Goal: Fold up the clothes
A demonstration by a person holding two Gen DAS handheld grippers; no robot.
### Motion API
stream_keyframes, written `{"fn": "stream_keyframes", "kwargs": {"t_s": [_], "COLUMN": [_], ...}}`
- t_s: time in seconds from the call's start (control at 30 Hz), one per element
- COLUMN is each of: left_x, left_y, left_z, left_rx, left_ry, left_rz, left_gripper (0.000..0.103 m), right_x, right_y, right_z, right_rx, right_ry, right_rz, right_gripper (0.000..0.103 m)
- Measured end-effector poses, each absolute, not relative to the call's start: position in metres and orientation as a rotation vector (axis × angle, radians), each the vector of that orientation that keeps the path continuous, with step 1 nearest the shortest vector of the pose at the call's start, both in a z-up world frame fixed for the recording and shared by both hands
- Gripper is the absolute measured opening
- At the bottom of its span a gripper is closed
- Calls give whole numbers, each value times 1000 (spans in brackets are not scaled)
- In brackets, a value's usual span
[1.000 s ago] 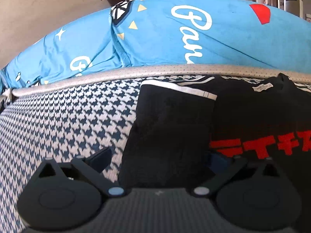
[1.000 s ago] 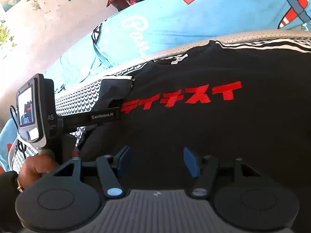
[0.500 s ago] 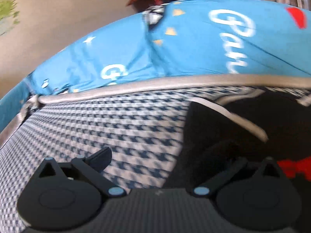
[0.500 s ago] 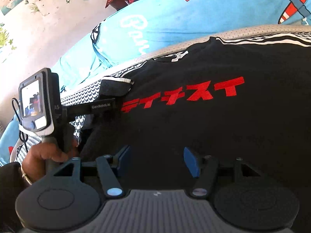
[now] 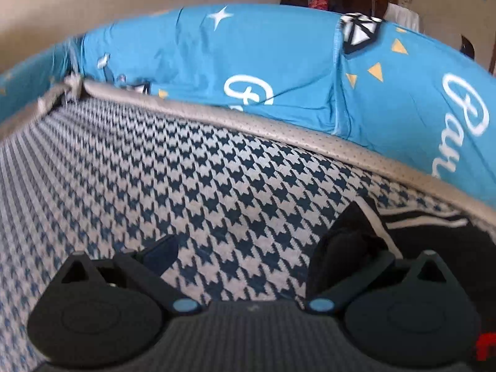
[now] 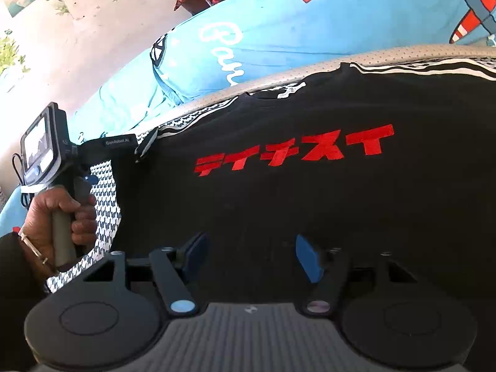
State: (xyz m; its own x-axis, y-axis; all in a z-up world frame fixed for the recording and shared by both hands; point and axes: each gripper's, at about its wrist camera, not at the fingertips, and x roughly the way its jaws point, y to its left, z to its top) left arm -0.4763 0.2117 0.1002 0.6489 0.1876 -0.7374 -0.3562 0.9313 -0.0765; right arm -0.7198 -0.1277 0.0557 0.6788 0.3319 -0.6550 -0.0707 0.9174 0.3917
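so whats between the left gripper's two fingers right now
In the left wrist view, the left gripper stands open over bare houndstooth mat. The black t-shirt sleeve bunches at the right finger only, not across the gap.

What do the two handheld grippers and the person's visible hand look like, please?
Both grippers, left gripper and right gripper, are black with blue finger pads and round blue pivots. The left one carries a small screen, cable and GenRobot.AI label. The hand wears a bangle and dark sleeve.

Black shirt [image 6: 310, 186]: red katakana print "テイチスイ" across the chest. Left gripper [image 6: 86, 155] arm carries a small "GenRobot.AI" label. Blue bedsheet [image 6: 279, 31]: white cursive, only "Pan…" readable, rest hidden; its screen text is too small to read.
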Motion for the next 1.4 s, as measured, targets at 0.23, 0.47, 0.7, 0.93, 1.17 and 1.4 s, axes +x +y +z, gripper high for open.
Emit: {"fn": "stream_keyframes", "kwargs": {"t_s": [0.23, 0.47, 0.7, 0.93, 1.17, 1.4], "left_x": [-479, -483, -486, -490, -502, -501], "left_y": [252, 265, 277, 288, 300, 293], "left_z": [91, 94, 94, 89, 107, 130], "left_rx": [-549, -656, -790, -969, -1009, -802], "left_ry": [890, 903, 915, 917, 841, 794], "left_rz": [281, 261, 236, 202, 227, 315], "left_gripper": [103, 103, 103, 103, 103, 103], "right_x": [-722, -722, -722, -723, -725, -726], "right_y": [-123, -121, -118, -114, -107, -104], "right_z": [54, 52, 55, 55, 54, 55], "right_rx": [309, 287, 261, 231, 179, 150], "right_ry": [792, 790, 786, 780, 770, 764], "right_rz": [240, 245, 251, 256, 262, 266], "right_gripper": [66, 67, 68, 68, 71, 72]}}
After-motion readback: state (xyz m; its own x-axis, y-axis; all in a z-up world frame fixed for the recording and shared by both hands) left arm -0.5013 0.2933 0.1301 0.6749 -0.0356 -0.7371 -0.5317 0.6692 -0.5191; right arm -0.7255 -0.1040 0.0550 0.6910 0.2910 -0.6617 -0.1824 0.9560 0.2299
